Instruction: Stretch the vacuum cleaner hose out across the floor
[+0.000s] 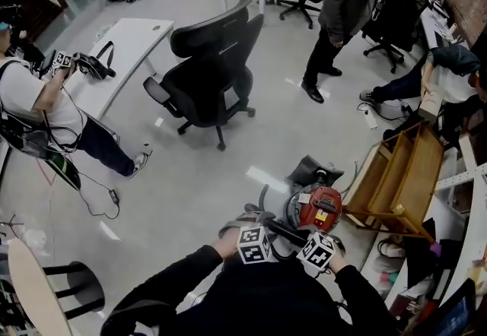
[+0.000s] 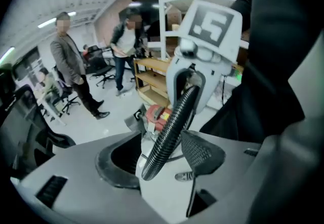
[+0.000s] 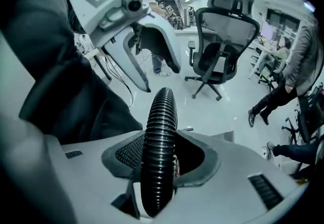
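The black ribbed vacuum hose (image 1: pixel 284 232) runs between my two grippers, close in front of my body. A red vacuum cleaner (image 1: pixel 319 207) sits on the floor just beyond them. My left gripper (image 2: pixel 159 154) is open: the hose (image 2: pixel 169 126) passes between its jaws with a gap on the left side, and leads up to the right gripper's body (image 2: pixel 195 66). My right gripper (image 3: pixel 161 159) is shut on the hose (image 3: pixel 159 137), with both mesh pads against it. In the head view their marker cubes, left (image 1: pixel 255 245) and right (image 1: pixel 317 251), sit side by side.
A black office chair (image 1: pixel 213 68) stands on the floor ahead. A wooden shelf unit (image 1: pixel 403 182) leans at the right, next to the vacuum cleaner. A person (image 1: pixel 342 7) stands at the back, another (image 1: pixel 30 99) at a white table (image 1: pixel 129 42) on the left.
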Action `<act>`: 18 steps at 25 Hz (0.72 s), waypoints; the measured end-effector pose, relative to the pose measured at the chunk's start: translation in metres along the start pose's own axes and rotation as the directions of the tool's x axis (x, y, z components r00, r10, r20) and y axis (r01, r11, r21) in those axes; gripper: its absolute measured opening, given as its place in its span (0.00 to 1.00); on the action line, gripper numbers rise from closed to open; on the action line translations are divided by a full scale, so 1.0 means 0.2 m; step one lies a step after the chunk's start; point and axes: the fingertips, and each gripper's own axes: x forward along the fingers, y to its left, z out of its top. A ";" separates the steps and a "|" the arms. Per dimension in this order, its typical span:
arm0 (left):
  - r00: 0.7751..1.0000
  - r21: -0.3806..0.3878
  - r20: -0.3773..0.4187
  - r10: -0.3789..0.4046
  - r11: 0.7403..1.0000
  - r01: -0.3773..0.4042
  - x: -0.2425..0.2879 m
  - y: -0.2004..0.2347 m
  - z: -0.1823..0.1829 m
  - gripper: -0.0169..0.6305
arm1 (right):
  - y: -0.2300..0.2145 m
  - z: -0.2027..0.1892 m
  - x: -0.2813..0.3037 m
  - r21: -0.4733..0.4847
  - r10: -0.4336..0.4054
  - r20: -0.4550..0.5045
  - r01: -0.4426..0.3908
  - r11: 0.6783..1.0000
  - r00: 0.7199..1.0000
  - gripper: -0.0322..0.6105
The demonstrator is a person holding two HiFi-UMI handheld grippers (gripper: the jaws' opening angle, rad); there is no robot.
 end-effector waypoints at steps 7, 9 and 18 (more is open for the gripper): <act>0.989 0.337 -0.144 -0.026 0.939 0.073 0.10 0.01 -0.49 0.45 | 0.13 0.33 0.09 -0.032 0.001 -0.025 -0.002 0.999 1.000 0.34; 0.992 0.359 -0.117 -0.040 0.930 0.080 0.12 -0.03 -0.51 0.45 | 0.19 0.38 0.09 -0.074 0.008 -0.023 -0.009 0.997 1.000 0.34; 0.997 0.229 -0.009 -0.081 0.970 0.081 0.08 -0.35 -0.49 0.25 | 0.49 0.41 -0.01 -0.212 0.067 0.025 -0.061 0.975 0.997 0.34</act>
